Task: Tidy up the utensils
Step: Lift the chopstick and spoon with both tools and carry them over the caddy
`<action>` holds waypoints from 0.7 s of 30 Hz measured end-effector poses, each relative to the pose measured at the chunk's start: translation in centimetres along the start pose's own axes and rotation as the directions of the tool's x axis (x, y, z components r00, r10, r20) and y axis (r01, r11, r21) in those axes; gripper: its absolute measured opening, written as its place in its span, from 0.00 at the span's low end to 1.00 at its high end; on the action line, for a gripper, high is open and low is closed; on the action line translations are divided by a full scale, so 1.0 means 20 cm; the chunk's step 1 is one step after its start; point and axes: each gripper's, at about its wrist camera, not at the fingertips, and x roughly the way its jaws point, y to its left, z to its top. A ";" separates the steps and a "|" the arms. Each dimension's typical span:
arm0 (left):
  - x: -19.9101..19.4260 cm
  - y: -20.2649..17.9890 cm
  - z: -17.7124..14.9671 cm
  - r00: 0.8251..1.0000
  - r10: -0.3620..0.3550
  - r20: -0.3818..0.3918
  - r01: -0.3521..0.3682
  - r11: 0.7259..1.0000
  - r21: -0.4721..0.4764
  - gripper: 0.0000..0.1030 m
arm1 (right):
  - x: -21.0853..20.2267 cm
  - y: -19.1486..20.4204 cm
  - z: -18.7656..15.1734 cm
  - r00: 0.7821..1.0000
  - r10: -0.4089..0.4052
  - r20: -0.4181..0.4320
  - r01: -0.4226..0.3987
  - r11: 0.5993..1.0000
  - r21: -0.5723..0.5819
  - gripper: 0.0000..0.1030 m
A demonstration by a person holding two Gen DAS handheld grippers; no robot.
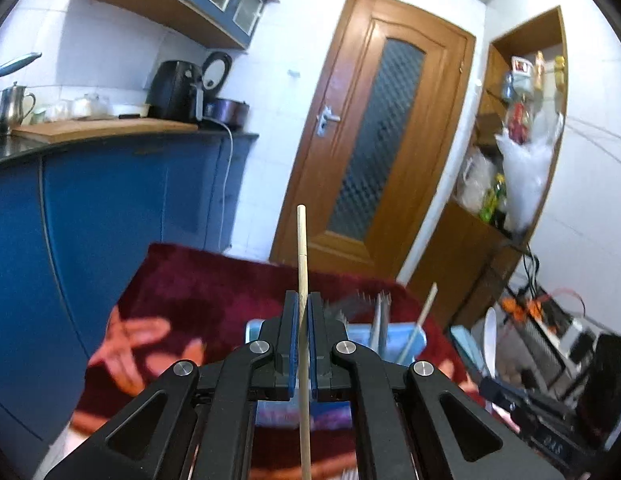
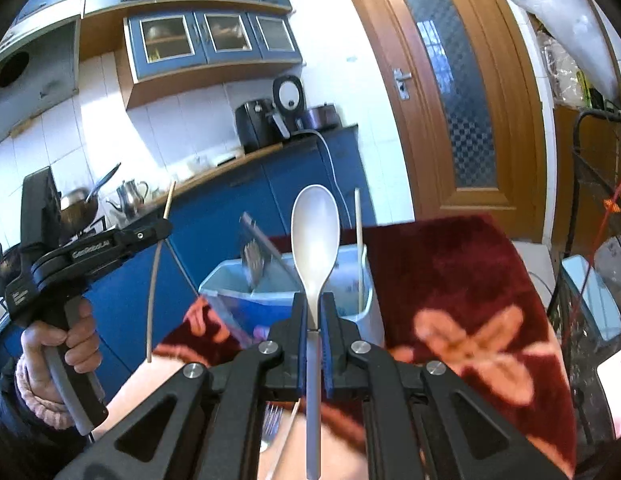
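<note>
Raised and tilted slightly downward, the left gripper (image 1: pixel 303 308) pinches a slim wooden chopstick (image 1: pixel 302 264) upright, while the right gripper (image 2: pixel 313 308) clamps a smooth white spoon (image 2: pixel 314 236).

White lettering reading "GenRobot.AI" is seen along the side of the left gripper (image 2: pixel 165 227); smaller print lower on its body is too blurred to be read.

1 wooden chopstick (image 1: pixel 303 280) is held upright, clamped near mid-length. 1 white spoon (image 2: pixel 314 236) is held by its handle, bowl uppermost. A light-blue utensil bin (image 2: pixel 230 280) contains forks (image 2: pixel 252 262) and 1 standing chopstick (image 2: pixel 359 248).
</note>
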 end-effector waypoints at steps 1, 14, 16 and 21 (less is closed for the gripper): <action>0.02 0.00 0.02 1.000 0.012 0.021 -0.012 1.000 0.004 0.04 | 0.01 0.00 0.01 1.000 -0.004 0.010 0.004 1.000 -0.007 0.08; 0.20 -0.02 0.13 0.960 0.096 0.263 -0.099 0.995 -0.004 0.04 | 0.15 0.00 0.16 0.977 -0.008 0.213 0.023 0.997 -0.068 0.08; 0.23 -0.01 0.12 0.951 0.116 0.288 -0.119 0.993 -0.008 0.04 | 0.18 0.00 0.18 0.972 -0.007 0.234 0.025 0.997 -0.075 0.08; 0.29 0.01 0.07 0.932 0.146 0.333 -0.150 0.989 -0.014 0.04 | 0.33 -0.01 0.20 0.963 -0.015 0.268 0.044 0.994 -0.103 0.08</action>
